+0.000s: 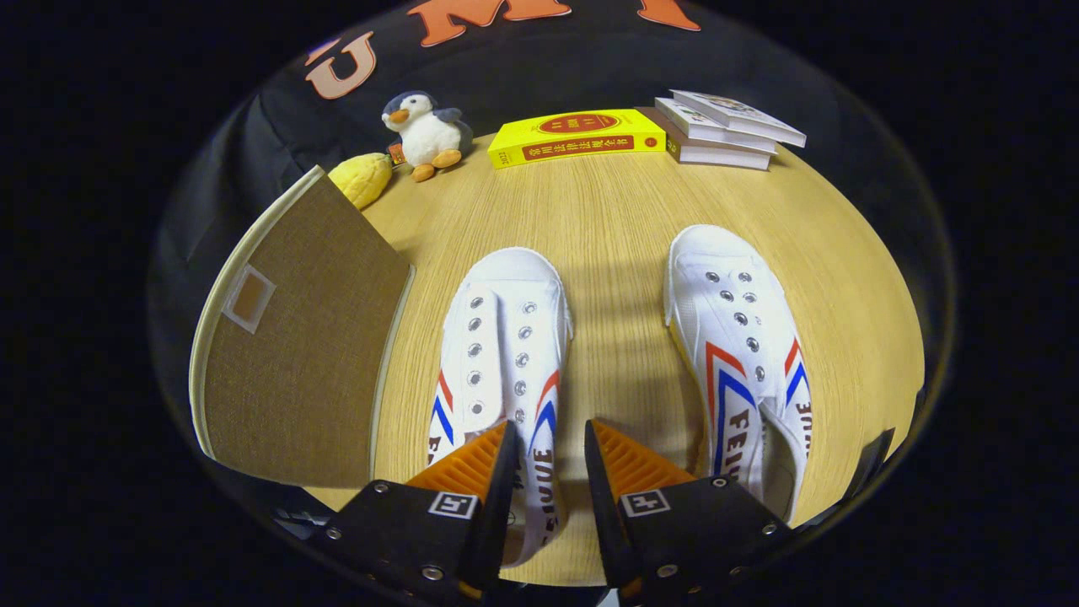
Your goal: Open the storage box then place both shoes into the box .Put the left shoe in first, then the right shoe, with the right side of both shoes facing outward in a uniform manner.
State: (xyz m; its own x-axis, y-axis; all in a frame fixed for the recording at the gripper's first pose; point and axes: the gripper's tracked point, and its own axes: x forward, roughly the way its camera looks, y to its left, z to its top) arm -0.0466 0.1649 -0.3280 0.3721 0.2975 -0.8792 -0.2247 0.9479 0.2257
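2 white shoes sit on the wooden tabletop (615, 219), toes pointing away from the gripper (550, 447). The left shoe (506, 337) lies just ahead of the fingers; its heel end with the side stripe runs into the gap between them, nearer the left finger (472, 464), touching or not cannot be told. The fingers are spread apart, gripping nothing. The right shoe (738, 337) lies beside the right finger (632, 468), off to its outer side, apart from the left shoe. The storage box (295, 337), brown fabric with a pale rim and a small label window, stands just left of the left shoe, lid closed. Beyond the shoes, at the far tabletop edge: yellow plush (362, 179), penguin toy (428, 133), yellow book (577, 136), stack of 3 books (725, 131).
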